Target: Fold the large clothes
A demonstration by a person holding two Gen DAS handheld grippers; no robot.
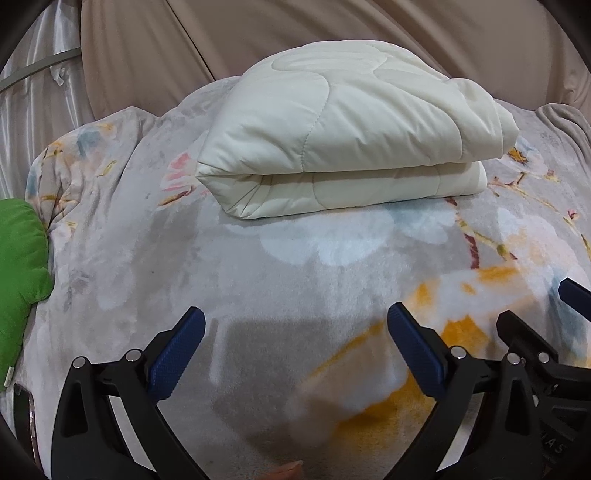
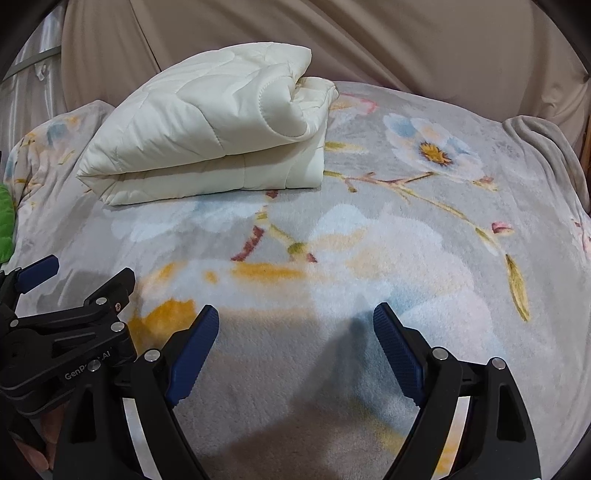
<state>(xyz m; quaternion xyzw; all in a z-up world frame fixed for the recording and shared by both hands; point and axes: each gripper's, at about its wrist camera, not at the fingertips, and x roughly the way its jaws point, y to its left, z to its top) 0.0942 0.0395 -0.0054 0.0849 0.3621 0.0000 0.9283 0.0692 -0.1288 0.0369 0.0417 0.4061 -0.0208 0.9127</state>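
Note:
A cream quilted garment or quilt (image 1: 343,129) lies folded into a thick bundle at the far side of the bed, ahead of my left gripper. It also shows in the right wrist view (image 2: 207,136), far and to the left. My left gripper (image 1: 295,325) is open and empty, hovering over the floral blanket (image 1: 258,295) well short of the bundle. My right gripper (image 2: 295,321) is open and empty over the same blanket (image 2: 406,240). Each gripper shows at the edge of the other's view; they are side by side.
A green cushion (image 1: 18,266) lies at the bed's left edge. Beige fabric (image 1: 332,29) hangs behind the bed, with a shiny white curtain (image 1: 44,85) at far left. A grey blanket fold (image 2: 543,147) bunches at the far right.

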